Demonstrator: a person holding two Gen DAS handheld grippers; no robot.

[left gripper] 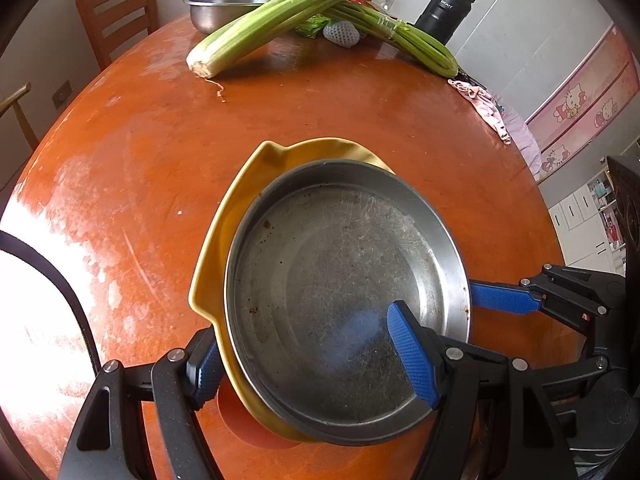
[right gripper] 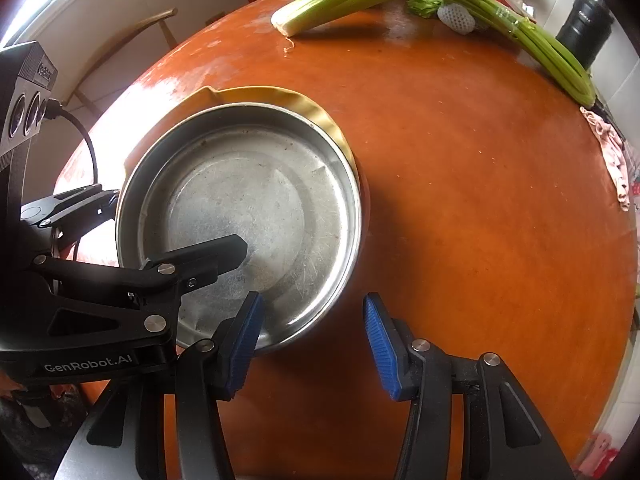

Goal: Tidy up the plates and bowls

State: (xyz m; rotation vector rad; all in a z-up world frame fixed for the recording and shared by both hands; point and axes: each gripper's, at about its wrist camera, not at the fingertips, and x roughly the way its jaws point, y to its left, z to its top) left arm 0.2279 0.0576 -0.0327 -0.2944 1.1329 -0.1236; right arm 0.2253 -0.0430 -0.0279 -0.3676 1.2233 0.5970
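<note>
A scratched steel plate (left gripper: 344,292) lies stacked inside a yellow dish (left gripper: 276,156) on the round orange table (left gripper: 140,184). My left gripper (left gripper: 308,356) straddles the near rim of the stack, one blue pad outside the yellow dish and one inside the steel plate; its jaws look closed on both. In the right wrist view the steel plate (right gripper: 248,216) and yellow dish (right gripper: 280,94) sit left of centre, with the left gripper's black finger over the plate. My right gripper (right gripper: 312,340) is open and empty at the plate's near right rim.
Celery bunches (left gripper: 280,20) lie at the table's far side with a steel bowl (left gripper: 224,6), a white foam net (left gripper: 340,34) and a black flask (left gripper: 444,12). A pink cloth (left gripper: 480,104) hangs at the right edge. A wooden chair (left gripper: 116,16) stands far left.
</note>
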